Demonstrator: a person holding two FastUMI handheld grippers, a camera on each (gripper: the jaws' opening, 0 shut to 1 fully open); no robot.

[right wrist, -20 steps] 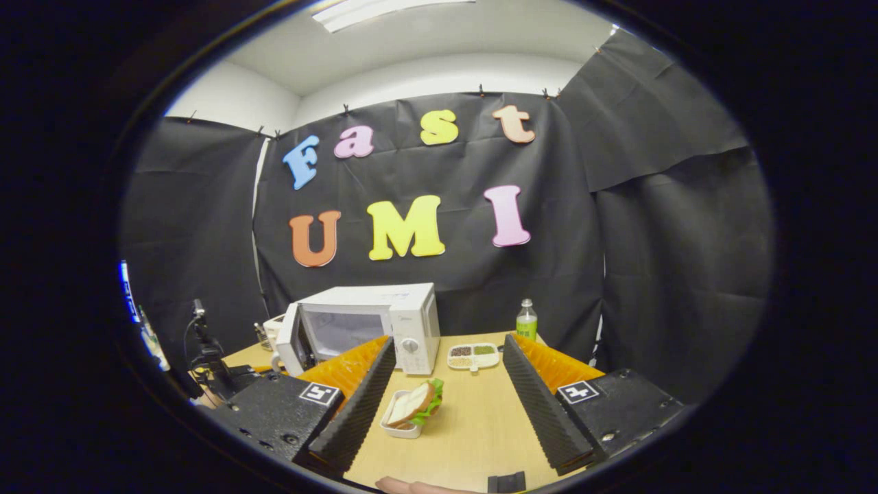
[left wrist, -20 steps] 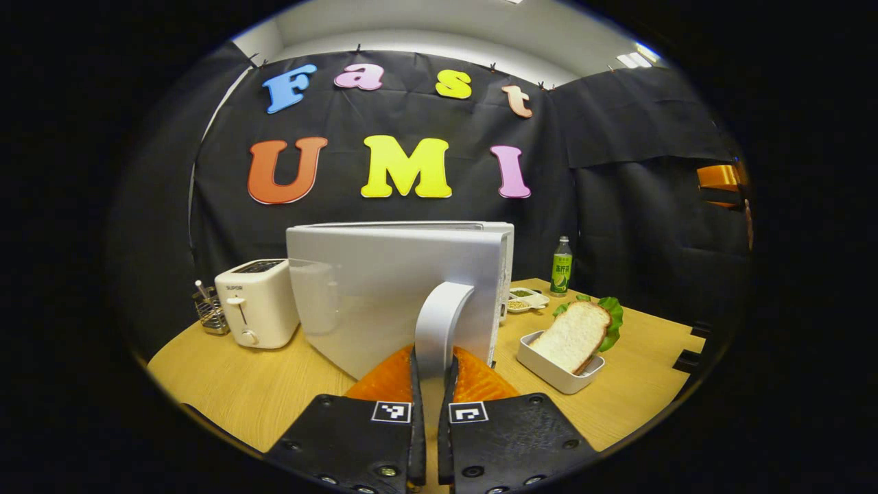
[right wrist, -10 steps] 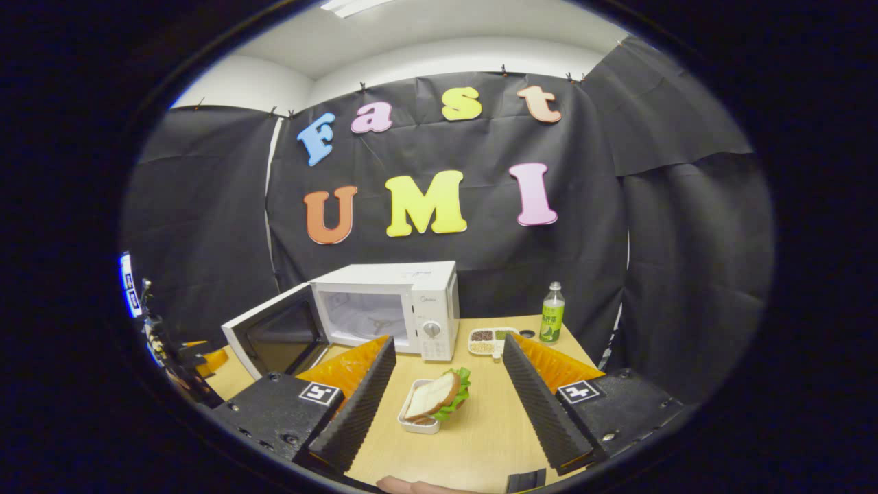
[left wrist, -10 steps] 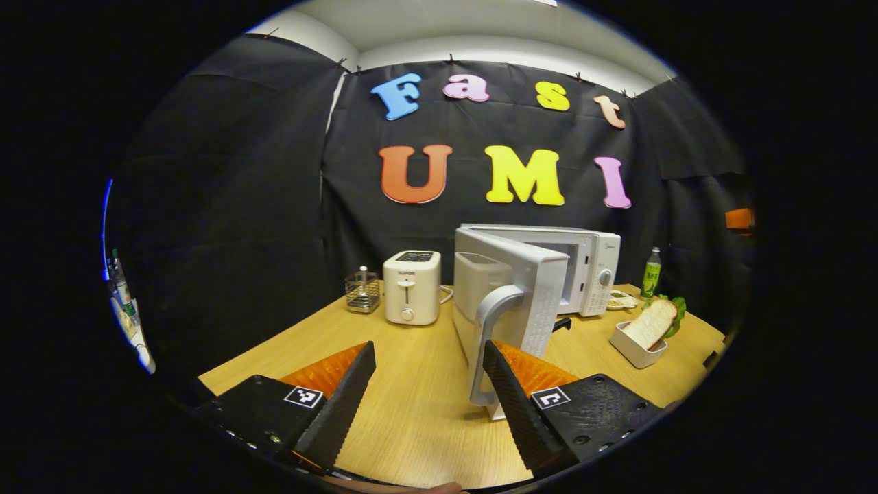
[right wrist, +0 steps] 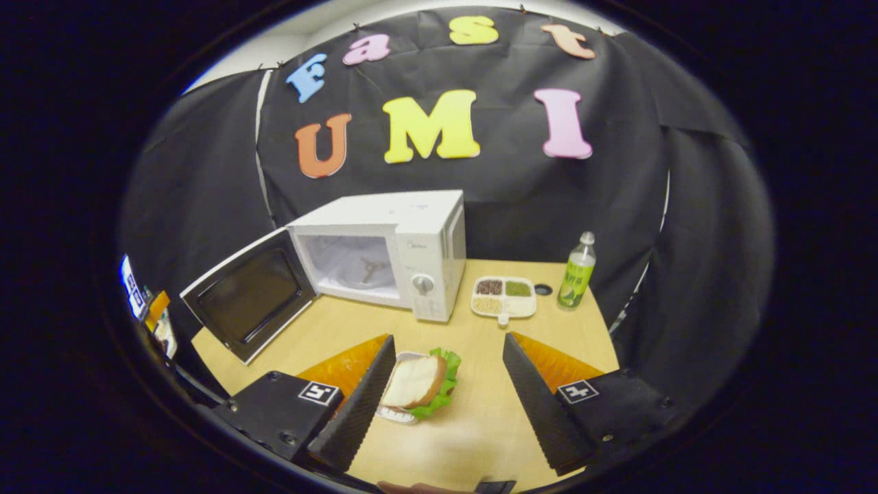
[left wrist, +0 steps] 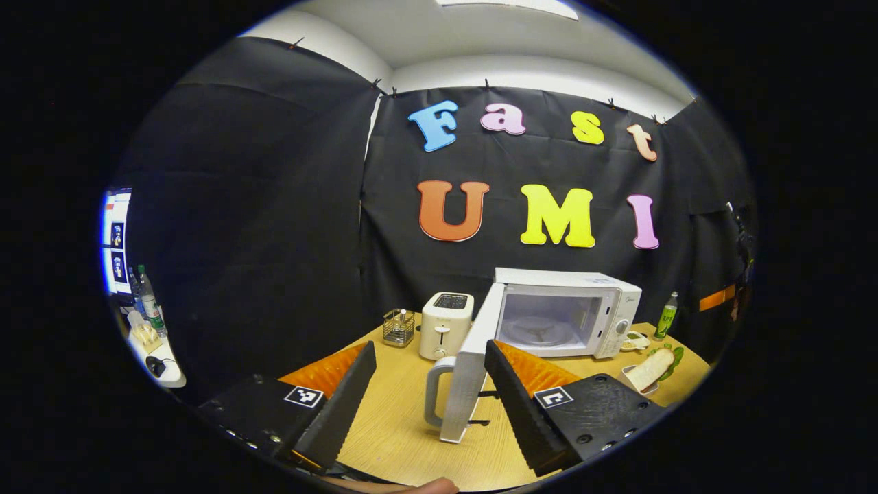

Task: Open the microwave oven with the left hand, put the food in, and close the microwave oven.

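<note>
Microwave [right wrist: 384,254] standing at the table's back, door [right wrist: 250,302] swung wide for loading; right gripper [right wrist: 442,401], fingers spread, is framing the sandwich [right wrist: 415,384]; left gripper [left wrist: 429,398] is hanging open.

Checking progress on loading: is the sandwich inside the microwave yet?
No, the sandwich sits in its white dish on the table, in front of the open, empty microwave.

Each gripper, the left gripper [left wrist: 429,391] and the right gripper [right wrist: 446,391], had two wedge-shaped fingers with ribbed inner faces, mounted on flat plates studded with screws, and each plate carried a small square black-and-white marker near its inner edge.
</note>
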